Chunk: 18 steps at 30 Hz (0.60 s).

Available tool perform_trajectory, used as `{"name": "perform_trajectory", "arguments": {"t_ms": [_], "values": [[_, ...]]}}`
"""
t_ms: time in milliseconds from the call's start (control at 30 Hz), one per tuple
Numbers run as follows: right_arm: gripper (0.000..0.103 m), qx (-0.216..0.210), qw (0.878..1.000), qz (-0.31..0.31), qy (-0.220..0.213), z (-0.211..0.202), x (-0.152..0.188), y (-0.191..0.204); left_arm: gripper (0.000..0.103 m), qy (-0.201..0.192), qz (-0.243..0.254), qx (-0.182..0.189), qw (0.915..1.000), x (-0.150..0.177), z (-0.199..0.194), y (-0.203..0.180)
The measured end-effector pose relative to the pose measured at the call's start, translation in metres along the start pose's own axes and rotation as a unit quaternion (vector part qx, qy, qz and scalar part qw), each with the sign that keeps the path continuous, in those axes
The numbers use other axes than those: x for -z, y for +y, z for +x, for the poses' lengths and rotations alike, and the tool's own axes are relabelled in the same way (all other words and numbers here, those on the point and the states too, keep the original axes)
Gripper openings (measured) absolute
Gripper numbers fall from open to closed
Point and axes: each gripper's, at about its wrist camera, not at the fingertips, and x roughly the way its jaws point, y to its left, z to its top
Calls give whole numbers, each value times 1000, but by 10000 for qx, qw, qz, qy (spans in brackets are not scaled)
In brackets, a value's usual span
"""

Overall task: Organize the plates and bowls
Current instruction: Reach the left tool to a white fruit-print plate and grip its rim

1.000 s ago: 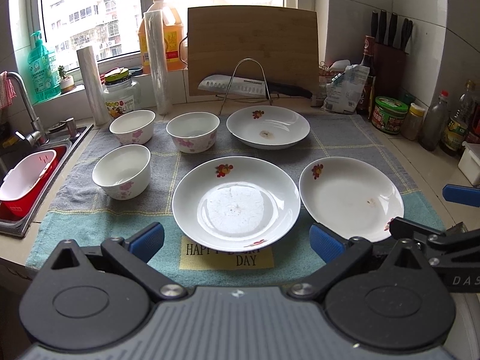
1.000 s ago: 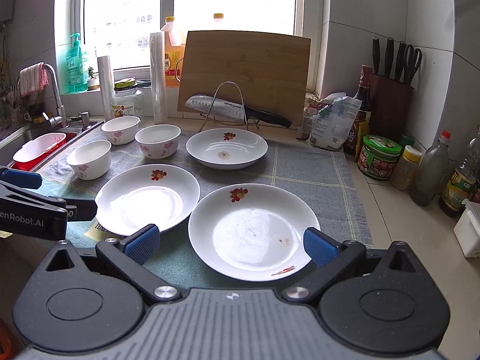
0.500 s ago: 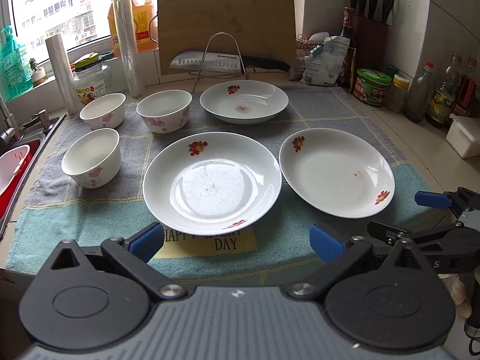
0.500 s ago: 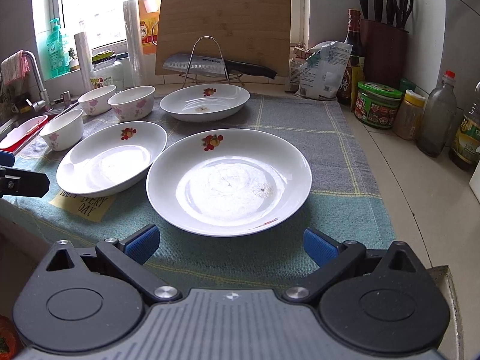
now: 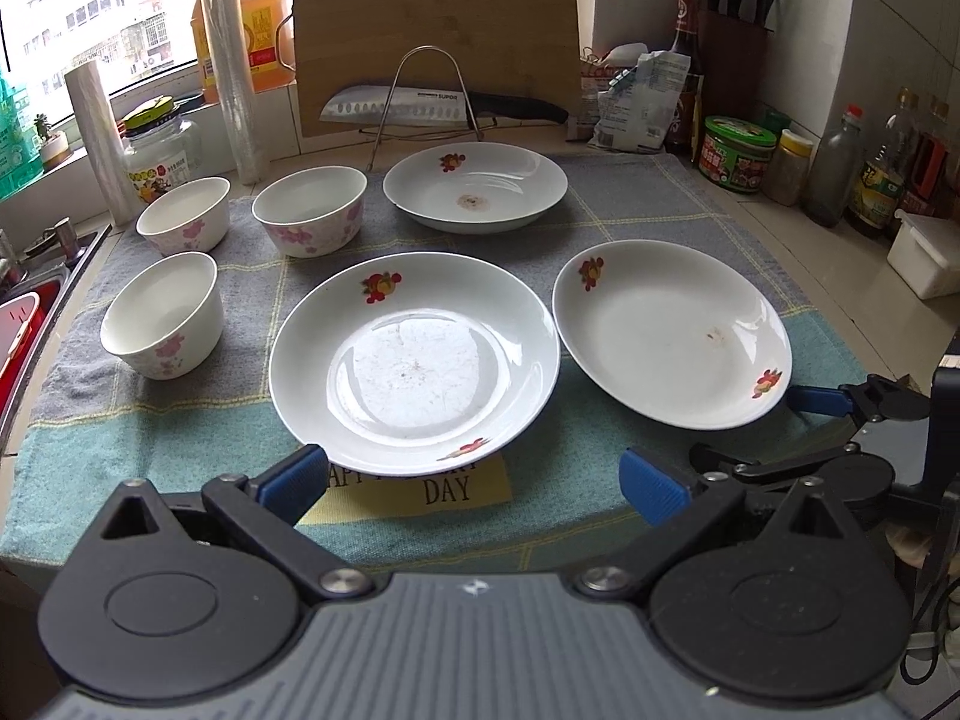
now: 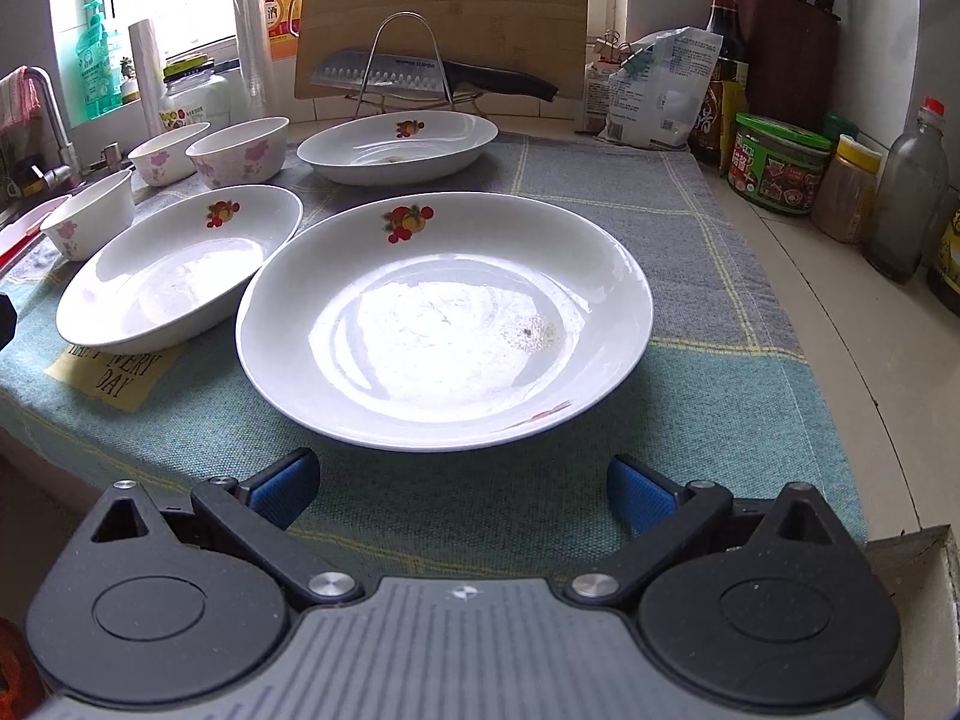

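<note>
Three white plates with fruit prints lie on a cloth mat: a middle plate, a right plate and a far plate. Three white bowls with pink flowers stand at the left. My left gripper is open and empty just before the middle plate's near rim. My right gripper is open and empty just before the right plate's near rim; it also shows in the left wrist view.
A cutting board and a knife on a wire rack stand at the back. Jars and bottles line the right wall. A sink with a red basin lies at the left. The counter edge runs just under both grippers.
Both grippers have moved forward and lower toward the plates. The right gripper has closed in on the right plate's near rim. Both stay open.
</note>
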Motion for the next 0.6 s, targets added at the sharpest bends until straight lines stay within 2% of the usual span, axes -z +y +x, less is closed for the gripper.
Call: {"name": "perform_trajectory", "arguments": {"t_ms": [233,400,600], "values": [[103,-97,9993,-358,-76,7,-3,3,102,31,201,52,9998,-12,9,-4],[103,-196,9984,-441,-306,7,2,0,102,58,504,223,9985,-30,20,-10],[103,-287,9973,-501,-455,9,2,-3,102,49,1126,737,9909,-61,51,-18]]}}
